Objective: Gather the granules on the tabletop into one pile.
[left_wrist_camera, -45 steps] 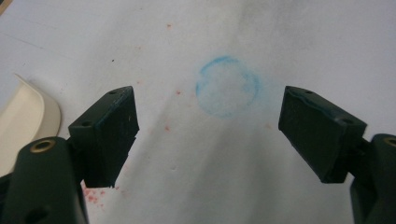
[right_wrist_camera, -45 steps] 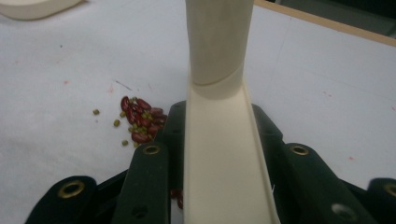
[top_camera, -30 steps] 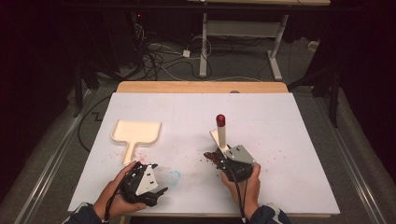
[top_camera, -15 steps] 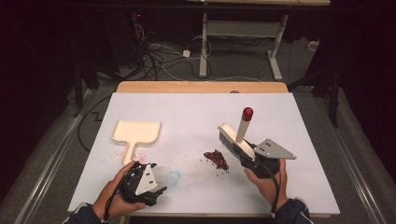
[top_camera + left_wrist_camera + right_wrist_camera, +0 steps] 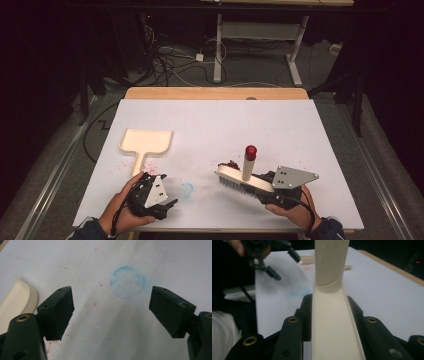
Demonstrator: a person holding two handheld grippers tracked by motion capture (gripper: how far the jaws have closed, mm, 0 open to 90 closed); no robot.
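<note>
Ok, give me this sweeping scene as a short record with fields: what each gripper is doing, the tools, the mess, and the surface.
right gripper: shut on the brush, at the end of its cream body
brush: bristles on the sheet, red-tipped handle upright
left gripper: open, nothing between the jaws
dustpan: cream, flat on the sheet, ahead of the left gripper, untouched
debris: dark red crumbs just behind the brush
surface: white sheet with a blue ring mark

Dustpan (image 5: 146, 142): we see it on the table (image 5: 215, 115), at the left.
Brush (image 5: 243, 177): right of the dustpan, near the front edge.
Crumbs (image 5: 231, 164): just behind the brush.
</note>
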